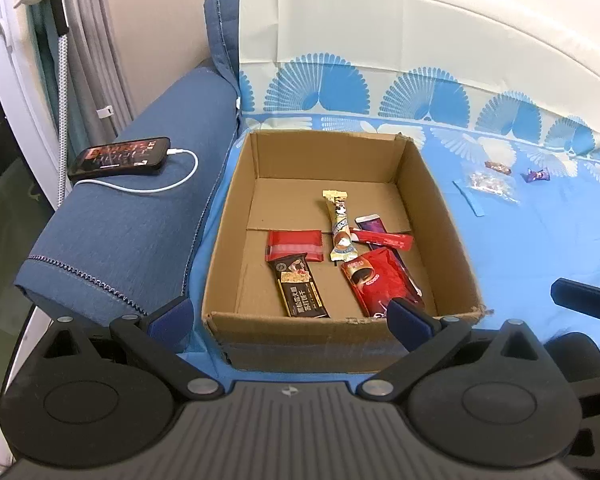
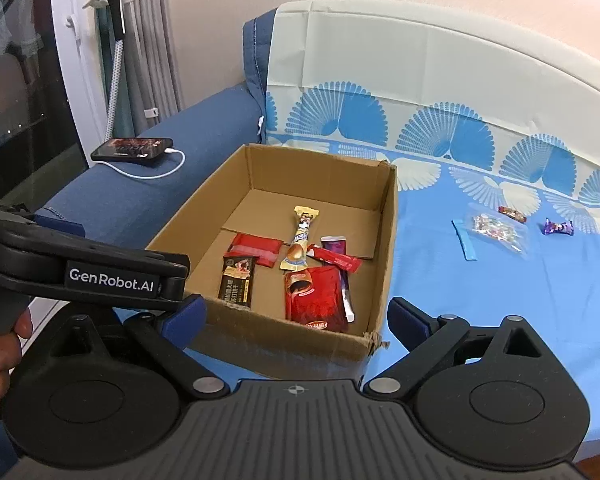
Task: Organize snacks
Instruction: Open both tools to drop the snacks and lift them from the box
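Observation:
An open cardboard box (image 1: 444, 216) (image 2: 384, 248) sits on a blue sofa cover and holds several snacks: a black bar (image 1: 300, 286) (image 2: 238, 280), a red pouch (image 1: 380, 280) (image 2: 316, 296), a red flat pack (image 1: 294, 245), a gold stick (image 1: 340, 226) (image 2: 300, 240), a red sachet and a purple stick. On the cover to the right lie a clear candy bag (image 1: 492, 184) (image 2: 496, 230), a small red candy (image 1: 497, 167) (image 2: 512, 214) and a purple candy (image 1: 536, 175) (image 2: 558, 227). My left gripper (image 1: 288, 320) is open at the box's near wall. My right gripper (image 2: 298, 320) is open, empty, above the box's near right corner.
A phone (image 1: 120, 157) (image 2: 132, 149) on a white charging cable lies on the blue sofa arm at left. A clothes steamer and curtain stand behind it. The left gripper's body (image 2: 80, 272) crosses the right wrist view at left.

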The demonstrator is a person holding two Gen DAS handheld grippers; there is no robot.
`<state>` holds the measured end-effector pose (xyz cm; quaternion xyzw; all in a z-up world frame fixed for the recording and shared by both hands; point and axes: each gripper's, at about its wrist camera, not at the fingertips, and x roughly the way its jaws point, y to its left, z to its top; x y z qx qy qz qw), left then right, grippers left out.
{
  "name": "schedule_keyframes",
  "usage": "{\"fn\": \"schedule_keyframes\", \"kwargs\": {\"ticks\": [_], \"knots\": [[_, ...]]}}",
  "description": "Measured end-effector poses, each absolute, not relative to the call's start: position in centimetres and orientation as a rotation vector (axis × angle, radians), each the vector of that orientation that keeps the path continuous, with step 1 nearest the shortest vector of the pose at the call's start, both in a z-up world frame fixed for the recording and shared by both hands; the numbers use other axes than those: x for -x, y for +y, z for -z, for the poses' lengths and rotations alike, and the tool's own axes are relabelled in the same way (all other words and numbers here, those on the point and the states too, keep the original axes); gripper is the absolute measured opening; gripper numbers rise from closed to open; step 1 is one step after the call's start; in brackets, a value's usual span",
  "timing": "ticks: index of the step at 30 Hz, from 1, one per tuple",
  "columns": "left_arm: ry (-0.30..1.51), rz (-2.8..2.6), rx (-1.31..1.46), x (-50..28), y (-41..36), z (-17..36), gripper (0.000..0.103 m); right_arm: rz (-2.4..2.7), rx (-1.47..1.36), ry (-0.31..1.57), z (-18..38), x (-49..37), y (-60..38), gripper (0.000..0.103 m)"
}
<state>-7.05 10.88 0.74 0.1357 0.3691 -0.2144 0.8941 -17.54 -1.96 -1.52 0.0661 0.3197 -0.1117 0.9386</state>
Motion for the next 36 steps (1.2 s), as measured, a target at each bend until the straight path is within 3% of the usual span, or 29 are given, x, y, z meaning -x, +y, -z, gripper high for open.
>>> {"fn": "schedule_keyframes", "kwargs": {"ticks": [36], "knots": [[0.736,0.449,-0.277,10.0,12.4,-1.9,0.103,0.216,-0.101,0.594,0.4,20.6,-0.3,0.098]]}}
